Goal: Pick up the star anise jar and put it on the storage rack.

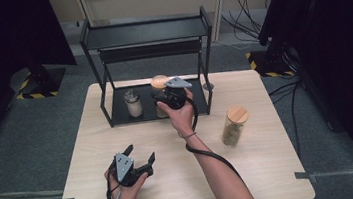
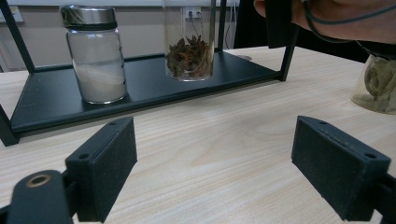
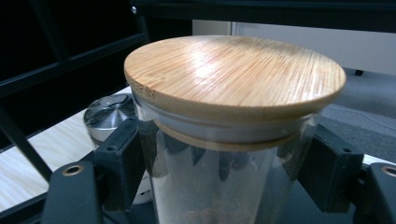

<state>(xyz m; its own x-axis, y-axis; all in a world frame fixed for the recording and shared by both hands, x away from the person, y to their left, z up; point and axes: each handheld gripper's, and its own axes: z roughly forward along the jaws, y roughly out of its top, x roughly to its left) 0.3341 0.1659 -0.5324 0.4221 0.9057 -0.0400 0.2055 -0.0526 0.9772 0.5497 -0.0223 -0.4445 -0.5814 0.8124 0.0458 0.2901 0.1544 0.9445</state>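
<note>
Right gripper view: right gripper [image 3: 224,172] pinches the clear glass bamboo-lidded jar [image 3: 233,116] on the black metal rack's [image 1: 120,108] lower shelf, risking knocking the steel-lidded jar [image 3: 109,114] left; left gripper [image 1: 140,160] spread, idle near.

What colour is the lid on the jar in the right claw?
Light bamboo tan with fine streaky grain on the lid, clearest in the right gripper view.

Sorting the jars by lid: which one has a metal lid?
The jar of white powder on the rack's bottom shelf; the other two have bamboo lids.
</note>
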